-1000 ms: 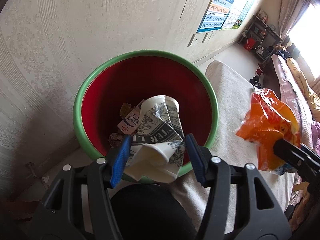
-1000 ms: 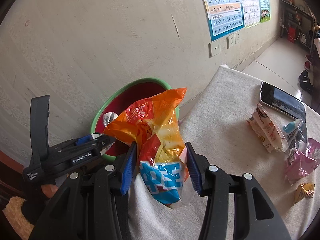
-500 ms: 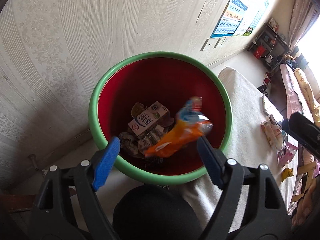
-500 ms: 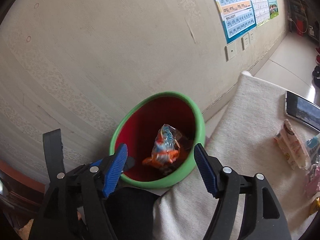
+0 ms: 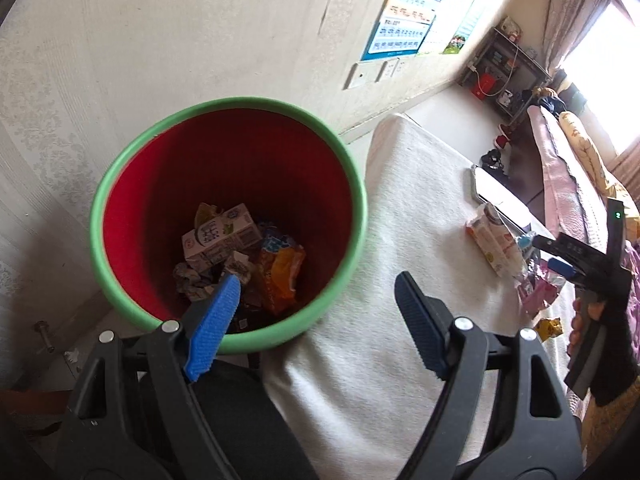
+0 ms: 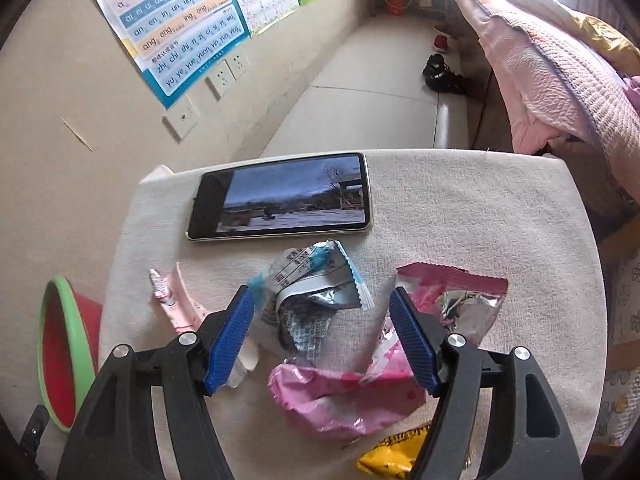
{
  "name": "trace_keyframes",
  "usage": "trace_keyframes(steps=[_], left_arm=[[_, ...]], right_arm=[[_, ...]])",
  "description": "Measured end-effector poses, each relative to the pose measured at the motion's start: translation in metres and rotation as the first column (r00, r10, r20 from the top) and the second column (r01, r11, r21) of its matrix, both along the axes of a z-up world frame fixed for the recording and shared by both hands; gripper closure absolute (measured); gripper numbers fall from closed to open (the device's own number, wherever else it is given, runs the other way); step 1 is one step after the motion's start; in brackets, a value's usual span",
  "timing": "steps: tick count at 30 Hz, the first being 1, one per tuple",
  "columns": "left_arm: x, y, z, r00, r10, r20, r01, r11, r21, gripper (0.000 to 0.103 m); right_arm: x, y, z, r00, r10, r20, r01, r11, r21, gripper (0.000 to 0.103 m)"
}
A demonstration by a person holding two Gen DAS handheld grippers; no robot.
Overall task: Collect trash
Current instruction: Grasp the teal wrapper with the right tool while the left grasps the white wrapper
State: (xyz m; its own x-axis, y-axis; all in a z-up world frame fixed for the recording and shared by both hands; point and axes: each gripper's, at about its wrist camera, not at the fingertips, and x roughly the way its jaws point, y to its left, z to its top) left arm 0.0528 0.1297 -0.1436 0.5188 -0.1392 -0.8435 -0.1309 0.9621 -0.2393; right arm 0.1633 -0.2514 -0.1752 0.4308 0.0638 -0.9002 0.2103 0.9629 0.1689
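A red bin with a green rim (image 5: 348,160) stands by the wall, holding a milk carton (image 5: 218,240), an orange bag (image 5: 282,276) and crumpled paper. My left gripper (image 5: 316,320) is open and empty over the bin's near rim. My right gripper (image 6: 322,340) is open over the cloth-covered table (image 6: 460,216), its jaws on either side of a silver-and-blue wrapper (image 6: 312,292). A pink wrapper (image 6: 340,392) lies just below, a pale pink packet (image 6: 176,304) to the left, a yellow wrapper (image 6: 396,456) at the bottom. The right gripper (image 5: 560,268) also shows in the left view.
A phone (image 6: 280,200) with a lit screen lies at the table's far side. The bin's rim (image 6: 52,320) shows left of the table. A pink blanket (image 6: 552,72) lies on the right. Posters (image 6: 180,20) and sockets are on the wall.
The left gripper dropped the paper cup and the right gripper dropped the orange bag into the bin. Both opened. The right gripper swung away to the wrappers on the table.
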Motion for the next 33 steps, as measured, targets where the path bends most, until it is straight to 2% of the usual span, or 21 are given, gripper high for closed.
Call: trace_keyframes(steps=[5, 7, 11, 15, 18, 22, 28, 30, 32, 33], left_arm=[[0.0, -0.021, -0.006, 0.999, -0.043, -0.029, 0.044, 0.999, 0.005, 0.026], [0.0, -0.026, -0.01, 0.998, -0.051, -0.044, 0.052, 0.999, 0.008, 0.026], [-0.002, -0.028, -0.014, 0.997, -0.054, -0.06, 0.054, 0.999, 0.007, 0.026], [-0.003, -0.03, -0.017, 0.995, -0.07, -0.073, 0.07, 0.998, 0.005, 0.026], [-0.001, -0.034, -0.018, 0.993, -0.094, -0.074, 0.095, 0.995, 0.015, 0.026], [0.018, -0.051, -0.019, 0.985, -0.157, -0.071, 0.16, 0.986, 0.039, 0.026], [0.065, -0.107, -0.03, 0.94, -0.325, -0.1, 0.332, 0.942, 0.059, 0.026], [0.08, -0.124, -0.038, 0.926, -0.356, -0.126, 0.364, 0.93, 0.042, 0.031], [0.092, -0.136, -0.049, 0.913, -0.371, -0.171, 0.382, 0.923, 0.041, 0.047], [0.096, -0.141, -0.055, 0.908, -0.373, -0.193, 0.387, 0.921, 0.038, 0.052]], right_arm=[[0.003, 0.022, -0.009, 0.989, 0.145, -0.011, -0.145, 0.989, 0.039, 0.051], [-0.001, 0.043, -0.009, 0.971, 0.237, -0.016, -0.236, 0.971, 0.039, 0.075], [-0.02, 0.085, -0.009, 0.923, 0.383, -0.025, -0.381, 0.922, 0.069, 0.075], [-0.05, 0.11, -0.011, 0.889, 0.456, -0.023, -0.45, 0.884, 0.123, 0.076], [-0.076, 0.108, -0.01, 0.892, 0.451, -0.011, -0.445, 0.884, 0.144, 0.076], [-0.11, 0.089, -0.011, 0.911, 0.412, -0.018, -0.408, 0.907, 0.105, 0.076], [-0.132, 0.06, -0.01, 0.951, 0.31, -0.021, -0.305, 0.945, 0.119, 0.075], [-0.137, 0.058, -0.009, 0.953, 0.302, -0.023, -0.297, 0.947, 0.122, 0.075], [-0.137, 0.058, -0.007, 0.953, 0.301, -0.022, -0.297, 0.949, 0.109, 0.075], [-0.137, 0.058, -0.006, 0.953, 0.303, -0.019, -0.299, 0.949, 0.101, 0.074]])
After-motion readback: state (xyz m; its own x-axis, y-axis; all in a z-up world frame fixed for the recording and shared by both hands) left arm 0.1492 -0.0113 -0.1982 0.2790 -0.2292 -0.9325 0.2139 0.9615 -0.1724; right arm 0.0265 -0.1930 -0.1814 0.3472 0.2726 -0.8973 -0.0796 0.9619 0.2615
